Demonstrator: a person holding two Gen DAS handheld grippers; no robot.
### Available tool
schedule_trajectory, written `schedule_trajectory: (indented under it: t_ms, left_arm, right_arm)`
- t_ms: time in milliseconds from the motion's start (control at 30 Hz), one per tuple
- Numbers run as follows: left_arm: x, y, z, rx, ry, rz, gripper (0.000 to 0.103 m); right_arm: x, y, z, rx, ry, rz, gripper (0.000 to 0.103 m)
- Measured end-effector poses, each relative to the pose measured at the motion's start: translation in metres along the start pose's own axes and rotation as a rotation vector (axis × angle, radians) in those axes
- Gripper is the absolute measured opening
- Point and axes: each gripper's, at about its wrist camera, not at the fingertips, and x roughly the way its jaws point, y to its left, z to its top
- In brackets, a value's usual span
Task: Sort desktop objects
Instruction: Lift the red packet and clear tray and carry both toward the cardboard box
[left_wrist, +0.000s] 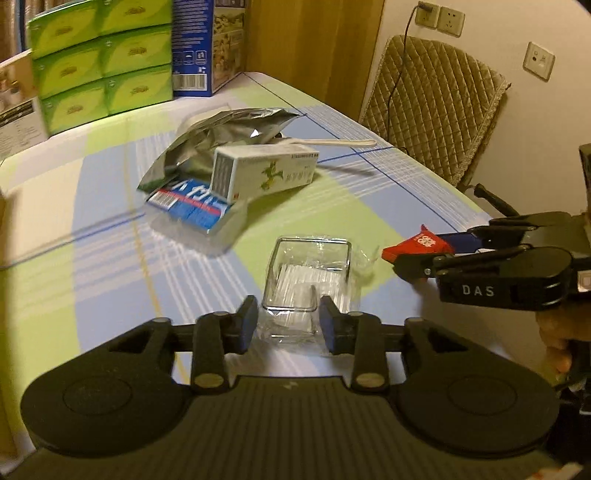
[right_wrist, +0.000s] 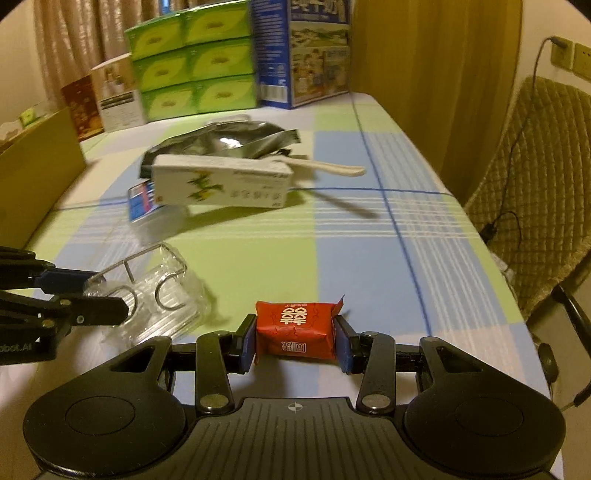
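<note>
Clear plastic tray (left_wrist: 308, 275), contents indistinct, sits between the spread fingers of the left gripper (left_wrist: 289, 325). Right gripper (right_wrist: 295, 341) pinches one red candy packet (right_wrist: 295, 330) above the checked tablecloth (right_wrist: 369, 258). One white medicine box (right_wrist: 221, 184) leans far left; six green boxes (right_wrist: 192, 62) are stacked beyond.

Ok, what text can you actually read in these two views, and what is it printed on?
"DAS": on the right gripper body, left wrist view.
"obot.AI", its start cut off: on the left gripper body, right wrist view.
White double-happiness sign: on the red candy packet; its smaller print is unreadable.
White medicine box, blue-and-white packet, green tissue boxes, blue carton: print too blurred.
</note>
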Motion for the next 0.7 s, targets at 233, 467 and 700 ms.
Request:
schedule_trajectory:
  t_ms: [233,467,700]
  left_arm:
    - [0.009,-0.001,0.001,0.019,-0.012,0.008,0.044]
    - [0.018,-0.003,0.003,0.02,0.001,-0.016,0.033]
    - [0.016,-0.003,0.002,0.009,-0.002,-0.002,0.028]
  right_arm:
    - [0.002,0.006,-0.002,-0.025,-0.008,-0.001,0.04]
    - [0.006,0.01,-0.003,-0.059,-0.018,-0.02,0.041]
    - [0.008,0.013,-0.003,-0.068,-0.027,-0.035,0.042]
